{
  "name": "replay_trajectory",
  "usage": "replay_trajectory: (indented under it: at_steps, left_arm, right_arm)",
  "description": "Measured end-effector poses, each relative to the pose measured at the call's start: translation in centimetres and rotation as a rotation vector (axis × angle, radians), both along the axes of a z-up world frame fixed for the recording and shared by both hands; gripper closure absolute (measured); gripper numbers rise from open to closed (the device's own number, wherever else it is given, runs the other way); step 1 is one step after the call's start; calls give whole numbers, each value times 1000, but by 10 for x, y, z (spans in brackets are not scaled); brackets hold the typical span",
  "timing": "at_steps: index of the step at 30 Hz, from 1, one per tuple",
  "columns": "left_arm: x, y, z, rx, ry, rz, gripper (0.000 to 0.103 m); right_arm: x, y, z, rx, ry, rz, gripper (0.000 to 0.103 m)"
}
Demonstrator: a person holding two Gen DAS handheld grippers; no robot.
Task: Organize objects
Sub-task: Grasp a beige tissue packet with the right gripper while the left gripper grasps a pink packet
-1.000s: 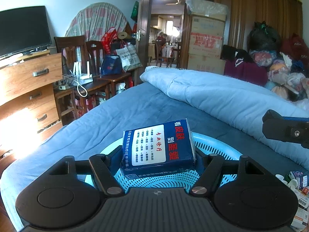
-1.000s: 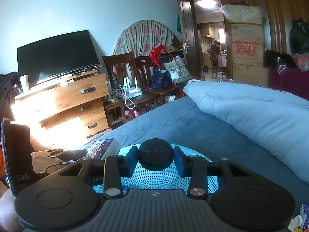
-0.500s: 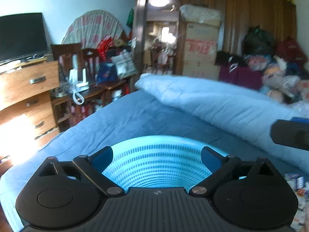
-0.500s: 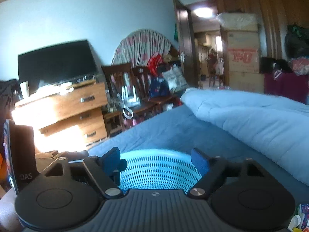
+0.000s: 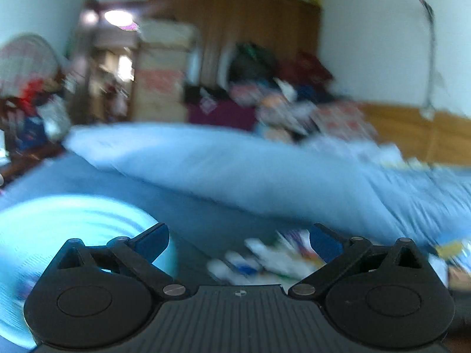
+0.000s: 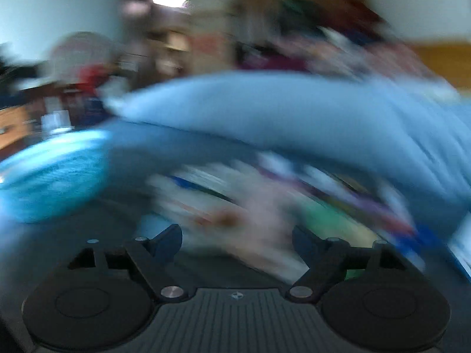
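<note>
On the blue bed (image 5: 206, 220), a folded duvet (image 5: 235, 170) lies behind scattered packets (image 5: 265, 259); both tools gape empty.

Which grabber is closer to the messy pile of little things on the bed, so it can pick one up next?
Probably the right gripper: the blurred pile of small packets fills its view, right ahead of its open fingers. The left gripper, also open, sees them smaller.
</note>
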State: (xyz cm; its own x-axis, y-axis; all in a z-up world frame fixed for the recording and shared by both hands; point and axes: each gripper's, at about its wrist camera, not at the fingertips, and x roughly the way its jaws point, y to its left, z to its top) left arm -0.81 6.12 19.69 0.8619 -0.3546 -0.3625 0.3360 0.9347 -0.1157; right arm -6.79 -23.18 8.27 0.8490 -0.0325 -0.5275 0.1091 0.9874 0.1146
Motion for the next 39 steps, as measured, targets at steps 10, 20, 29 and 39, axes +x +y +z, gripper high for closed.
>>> replay_trajectory:
  at_steps: [10, 20, 29, 39]
  left_arm:
    - [28, -95, -76, 14, 189, -164, 1]
    - [68, -171, -131, -32, 296, -262, 6]
    - [93, -236, -181, 77, 341, -243, 14]
    - [75, -234, -153, 103, 267, -244, 70]
  right_arm:
    - [67, -103, -63, 49, 155, -89, 21]
    - [23, -94, -40, 155, 47, -102, 55]
    - [-4, -89, -39, 164, 14, -104, 54]
    - [-10, -89, -30, 170, -54, -107, 55]
